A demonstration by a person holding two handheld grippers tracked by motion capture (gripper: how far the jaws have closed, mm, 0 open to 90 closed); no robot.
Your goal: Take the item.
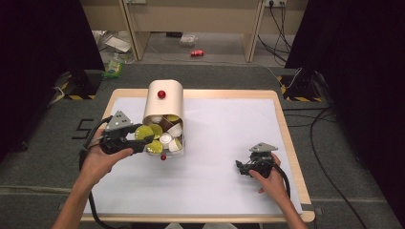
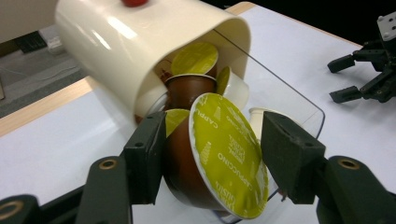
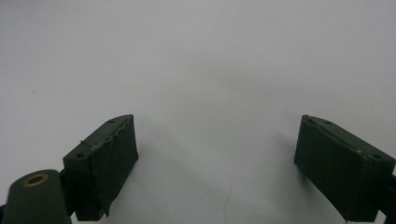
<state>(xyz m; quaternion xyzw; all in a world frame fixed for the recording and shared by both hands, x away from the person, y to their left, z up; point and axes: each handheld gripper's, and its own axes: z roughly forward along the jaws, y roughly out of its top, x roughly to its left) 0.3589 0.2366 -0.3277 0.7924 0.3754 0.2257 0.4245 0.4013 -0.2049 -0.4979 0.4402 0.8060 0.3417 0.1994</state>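
A cream capsule holder with a red knob lies tipped at the table's left-centre. Its clear drawer is open and holds several coffee capsules with yellow-green or white lids. My left gripper is at the drawer's left side, shut on a brown capsule with a yellow-green lid; the capsule is raised off the drawer. My right gripper rests on the white mat at the right, open, with nothing between its jaws.
A small red ball lies on the white mat just in front of the drawer. The wooden table edge runs along the right. Cables and a dark curtain lie beyond it.
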